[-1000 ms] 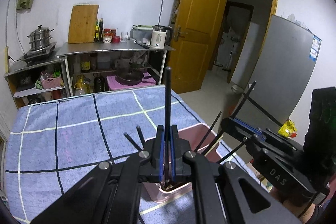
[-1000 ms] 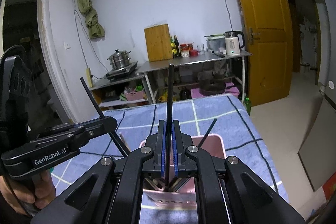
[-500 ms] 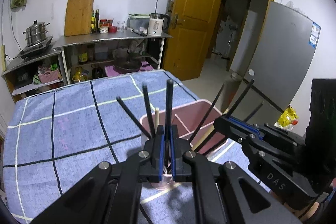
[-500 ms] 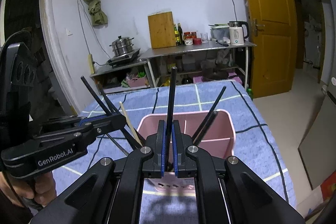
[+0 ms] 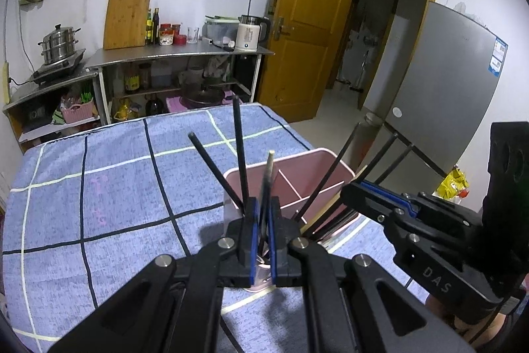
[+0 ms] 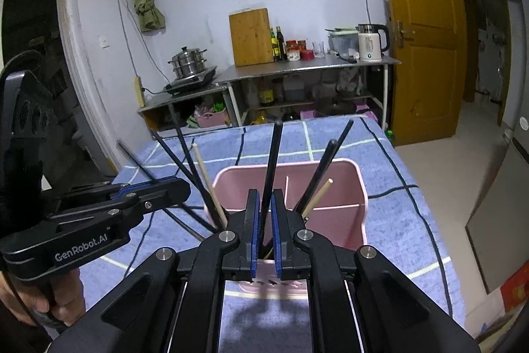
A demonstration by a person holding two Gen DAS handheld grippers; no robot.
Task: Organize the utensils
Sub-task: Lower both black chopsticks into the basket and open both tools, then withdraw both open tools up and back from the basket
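Observation:
A pink divided holder [image 5: 317,152] [image 6: 287,168] stands on the blue checked cloth, with several black chopsticks and wooden ones [image 6: 206,174] leaning in its near compartments. My left gripper [image 5: 263,220] [image 6: 185,187] is shut on a black chopstick [image 5: 264,204] just above the holder's near edge; this chopstick is blurred. My right gripper [image 6: 264,220] [image 5: 350,189] is over the holder too. Its jaws are opening, and a black chopstick [image 6: 272,161] stands loosely between the pads with its lower end inside the holder.
The cloth-covered table [image 5: 115,187] runs back to steel shelves [image 5: 178,55] carrying a kettle, a cutting board and a pot. A yellow door [image 5: 310,22] and a grey fridge [image 5: 446,95] are on the right. A person's hand [image 6: 49,296] holds the left gripper.
Both grippers have come down closer over the holder. The right jaws have parted slightly around their chopstick. The left gripper's chopstick now reaches less high and is blurred.

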